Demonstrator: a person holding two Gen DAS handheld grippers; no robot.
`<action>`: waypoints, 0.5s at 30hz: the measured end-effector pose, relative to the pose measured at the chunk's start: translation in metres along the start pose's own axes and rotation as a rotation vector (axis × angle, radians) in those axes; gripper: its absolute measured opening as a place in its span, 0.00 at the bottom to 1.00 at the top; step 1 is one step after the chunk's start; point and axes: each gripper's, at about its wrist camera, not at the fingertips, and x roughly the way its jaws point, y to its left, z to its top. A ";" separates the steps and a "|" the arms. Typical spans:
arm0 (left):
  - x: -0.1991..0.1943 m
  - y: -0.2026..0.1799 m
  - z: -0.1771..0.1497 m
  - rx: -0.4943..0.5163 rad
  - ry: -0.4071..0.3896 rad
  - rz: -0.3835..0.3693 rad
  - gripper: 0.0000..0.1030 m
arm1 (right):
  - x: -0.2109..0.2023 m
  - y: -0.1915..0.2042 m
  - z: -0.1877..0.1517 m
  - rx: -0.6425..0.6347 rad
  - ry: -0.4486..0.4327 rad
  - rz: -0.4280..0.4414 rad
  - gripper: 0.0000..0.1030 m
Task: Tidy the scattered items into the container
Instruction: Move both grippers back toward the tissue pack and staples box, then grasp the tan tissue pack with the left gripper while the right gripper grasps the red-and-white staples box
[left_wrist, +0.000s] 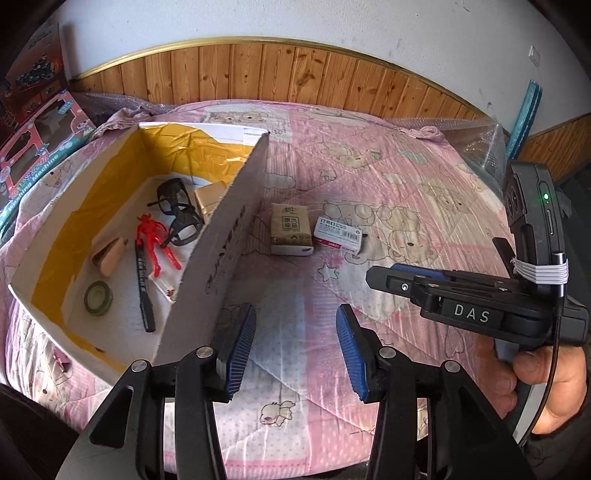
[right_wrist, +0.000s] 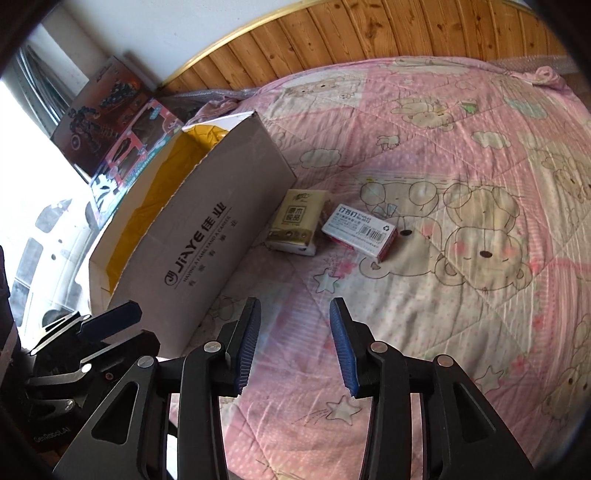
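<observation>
An open cardboard box (left_wrist: 218, 251) (right_wrist: 207, 236) with a yellow lining stands on the pink quilt. Inside lie black glasses (left_wrist: 177, 210), a red figure (left_wrist: 155, 240), a black marker (left_wrist: 144, 291), a tape roll (left_wrist: 98, 297) and a small tan block (left_wrist: 110, 254). Just right of the box lie a tan tissue pack (left_wrist: 290, 229) (right_wrist: 299, 221) and a white staples box (left_wrist: 338, 234) (right_wrist: 360, 230). My left gripper (left_wrist: 295, 350) hovers open and empty over the quilt, beside the box's near corner. My right gripper (right_wrist: 293, 343) (left_wrist: 391, 278) is open, short of both packs.
The quilt (right_wrist: 461, 166) covers a bed against a wood-panelled wall (left_wrist: 295, 74). Toy boxes (left_wrist: 33, 147) (right_wrist: 122, 147) stand at the far left behind the cardboard box. A hand (left_wrist: 546, 387) holds the right gripper's handle. Bubble wrap (left_wrist: 476, 136) lies at the bed's far right corner.
</observation>
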 end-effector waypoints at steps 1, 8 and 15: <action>0.006 -0.003 0.004 -0.001 0.006 -0.008 0.46 | 0.003 -0.005 0.005 -0.014 0.006 -0.017 0.42; 0.057 -0.013 0.043 0.007 0.028 -0.020 0.59 | 0.044 -0.021 0.035 -0.173 0.074 -0.069 0.51; 0.123 0.002 0.062 -0.041 0.098 0.024 0.59 | 0.082 -0.014 0.036 -0.416 0.132 -0.165 0.55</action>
